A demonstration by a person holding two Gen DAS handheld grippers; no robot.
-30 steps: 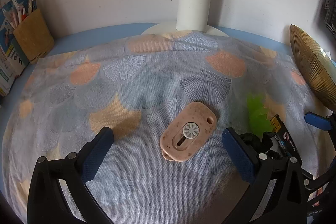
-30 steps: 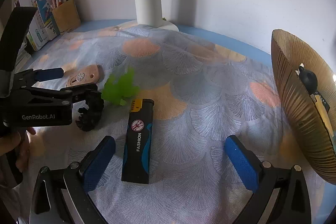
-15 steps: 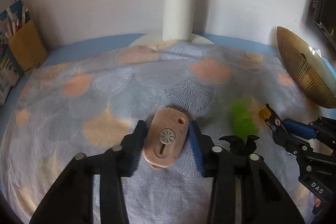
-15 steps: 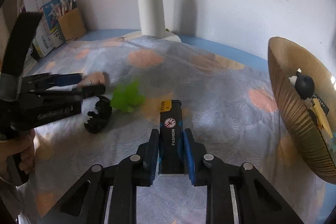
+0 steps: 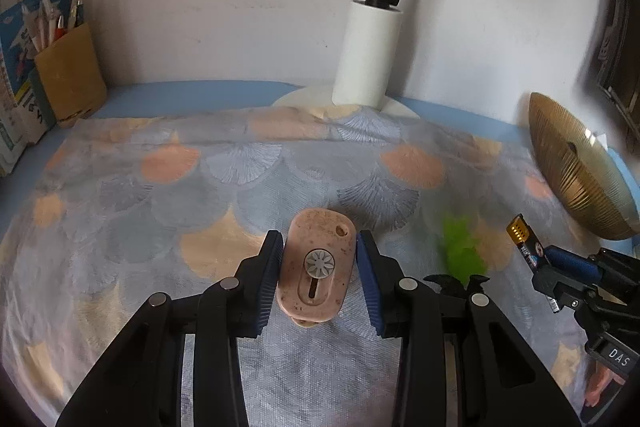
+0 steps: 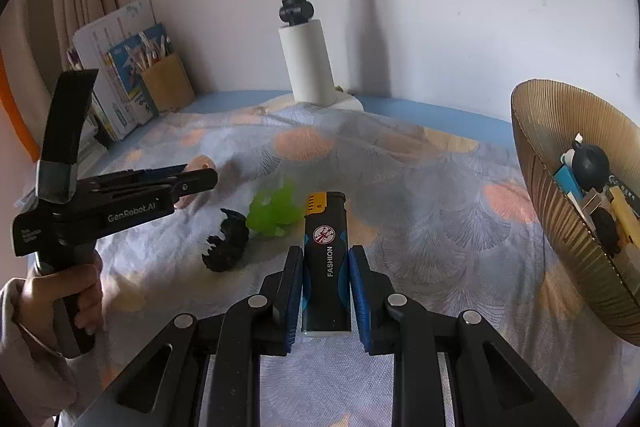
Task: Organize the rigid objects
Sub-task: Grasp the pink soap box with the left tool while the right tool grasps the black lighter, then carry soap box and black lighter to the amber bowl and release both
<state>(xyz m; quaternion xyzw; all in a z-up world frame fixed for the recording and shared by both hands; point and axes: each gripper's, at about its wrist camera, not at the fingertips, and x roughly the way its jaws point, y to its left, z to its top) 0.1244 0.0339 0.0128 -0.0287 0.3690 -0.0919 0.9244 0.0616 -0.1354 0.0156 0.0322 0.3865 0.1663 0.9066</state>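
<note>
Both jaws went from wide to clenched: our left gripper grasps pink cutter, right gripper grasps lighter. Both lifted off cloth. Next: bowl, 3 o'clock.

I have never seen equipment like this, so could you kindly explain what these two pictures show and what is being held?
There is no robot here: a person carries a hand-held black clamp in each hand, and each clamp has a camera looking forward along its two blue-padded fingers. One picture comes from the left clamp, the other from the right.

The left gripper is shut on a pink oval tag. The right gripper is shut on a black lighter with a yellow top. In the right view you also see the person's hand holding the left clamp.

On the patterned cloth lie a black claw clip and a green one. To the right stands a ribbed golden bowl with small items already in it.
</note>
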